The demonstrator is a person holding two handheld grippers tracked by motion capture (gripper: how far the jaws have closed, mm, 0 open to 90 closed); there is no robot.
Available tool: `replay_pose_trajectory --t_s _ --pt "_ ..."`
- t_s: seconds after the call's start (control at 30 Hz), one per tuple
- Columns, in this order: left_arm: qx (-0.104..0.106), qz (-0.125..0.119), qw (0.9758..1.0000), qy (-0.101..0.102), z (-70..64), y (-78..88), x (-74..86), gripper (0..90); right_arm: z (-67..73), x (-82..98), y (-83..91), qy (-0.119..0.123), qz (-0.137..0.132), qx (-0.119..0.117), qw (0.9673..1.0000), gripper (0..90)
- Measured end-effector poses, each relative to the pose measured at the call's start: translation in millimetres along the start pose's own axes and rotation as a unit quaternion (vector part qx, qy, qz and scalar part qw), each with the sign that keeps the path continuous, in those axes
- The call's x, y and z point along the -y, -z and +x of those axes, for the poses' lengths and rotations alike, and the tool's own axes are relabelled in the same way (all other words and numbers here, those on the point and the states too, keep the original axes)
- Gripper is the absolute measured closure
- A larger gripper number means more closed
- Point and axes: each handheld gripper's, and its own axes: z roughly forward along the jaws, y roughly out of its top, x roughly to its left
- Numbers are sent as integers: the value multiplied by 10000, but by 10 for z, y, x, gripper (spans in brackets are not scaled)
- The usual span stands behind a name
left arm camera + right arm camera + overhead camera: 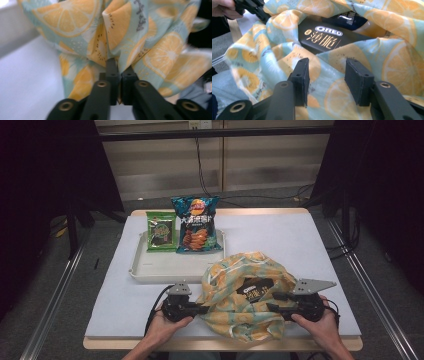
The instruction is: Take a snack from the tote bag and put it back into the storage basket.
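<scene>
A fabric bag printed with orange slices point(240, 295) lies at the table's front centre, its mouth gaping upward. Inside it rests a black Oreo box point(255, 289) point(324, 37). My left gripper point(202, 309) point(119, 82) is shut on a fold of the bag's left edge point(110, 42). My right gripper point(274, 302) point(328, 77) stands open at the bag's right side, with bag cloth point(329, 75) lying between and beneath its jaws. The left gripper point(253, 8) also shows at the top left of the right gripper view, beside a hand.
A white tray point(165, 267) sits behind the bag with a blue chip bag point(197, 222) and a green snack packet point(161, 231) standing in it. A white mat point(280, 232) covers the table, bare at the right and the front left.
</scene>
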Motion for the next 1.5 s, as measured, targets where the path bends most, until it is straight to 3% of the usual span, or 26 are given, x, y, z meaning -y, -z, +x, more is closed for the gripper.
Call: replay_pose_trajectory --t_s 0.17,0.3,0.47,0.53,0.6,0.73,0.8,0.87,1.1,1.17,1.27,1.33,1.4,1.43,1.5 --pt "32 -516 9987 -35 -61 159 -72 740 -26 -31 82 -39 -251 12 9997 488" --pt "27 -759 9970 -154 -158 277 -144 697 -62 -66 156 -68 -426 54 9991 407" --pt "19 -925 9951 -353 -265 358 -225 670 -158 -89 213 -193 -518 224 9982 362" --pt "46 -1035 9941 -333 -271 414 -260 662 -192 -95 230 -225 -549 249 9979 362" --pt "65 -1054 9939 -326 -277 451 -285 636 -214 -105 233 -236 -595 286 9975 360" --pt "86 -1115 9925 -503 -344 500 -377 639 -245 -120 191 -276 -544 296 9977 343" --pt "354 -1060 9915 -668 -401 453 -454 718 -255 -129 164 -271 -513 322 9978 340" --pt "504 -1007 9912 -697 -441 365 -520 763 -269 -146 135 -275 -503 321 9978 334" --pt "850 -651 9916 -725 -420 -183 -704 714 -312 -131 35 -338 -370 389 9980 300" --pt "855 -524 9915 -830 -412 -318 -740 695 -317 -126 22 -342 -347 413 9980 295" --pt "689 -376 9936 -807 -388 -478 -760 635 -333 -113 5 -348 -310 420 9980 295" --pt "610 -278 9942 -840 -379 -548 -751 567 -343 -100 -10 -353 -259 443 9981 295" --pt "418 -222 9955 -824 -342 -582 -732 546 -352 -91 -26 -381 -233 434 9981 293" --pt "453 -253 9956 -778 -320 -598 -720 529 -358 -90 -35 -377 -214 454 9980 293" --pt "345 -128 9955 -868 -305 -623 -701 522 -356 -92 -58 -356 -176 448 9982 295"
